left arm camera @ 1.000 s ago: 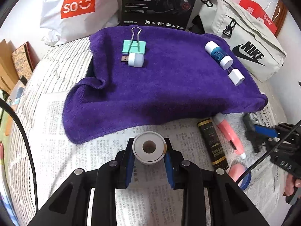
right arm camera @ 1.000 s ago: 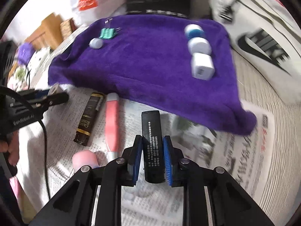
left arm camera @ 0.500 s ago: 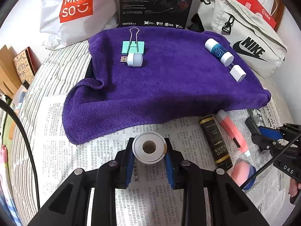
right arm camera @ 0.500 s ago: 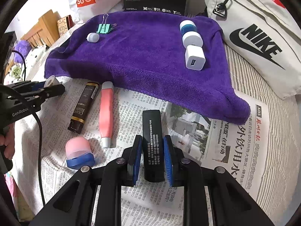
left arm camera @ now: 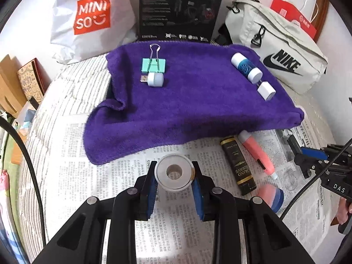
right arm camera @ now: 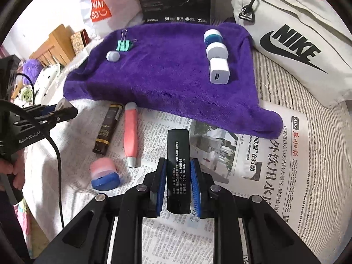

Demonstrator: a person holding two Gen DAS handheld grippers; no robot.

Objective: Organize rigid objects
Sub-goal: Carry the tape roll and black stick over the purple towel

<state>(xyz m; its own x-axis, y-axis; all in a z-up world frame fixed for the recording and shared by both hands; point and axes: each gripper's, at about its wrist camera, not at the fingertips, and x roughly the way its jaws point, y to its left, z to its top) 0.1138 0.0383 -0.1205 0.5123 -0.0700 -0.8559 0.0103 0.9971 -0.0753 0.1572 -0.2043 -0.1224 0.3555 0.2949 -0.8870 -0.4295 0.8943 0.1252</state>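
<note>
My left gripper (left arm camera: 173,176) is shut on a white tape roll (left arm camera: 173,172), held over the newspaper just short of the purple towel (left arm camera: 187,101). My right gripper (right arm camera: 177,176) is shut on a black rectangular lighter (right arm camera: 177,165) with white print, above the newspaper near the towel's front edge. On the towel lie a green binder clip (left arm camera: 154,63), a small white USB light (left arm camera: 154,79), a blue-and-white tube (left arm camera: 246,68) and a white charger cube (right arm camera: 219,71).
On the newspaper (right arm camera: 253,154) lie a dark gold-trimmed tube (right arm camera: 107,129), a pink pen-like tool (right arm camera: 131,136) and a pink-and-blue cap (right arm camera: 104,173). A Nike bag (left arm camera: 281,52), a Miniso bag (left arm camera: 90,17) and a black box (left arm camera: 180,8) stand behind the towel.
The right gripper with the lighter has lifted slightly and drawn back; its view went from blurred to sharp. The left gripper still holds the tape roll in about the same place.
</note>
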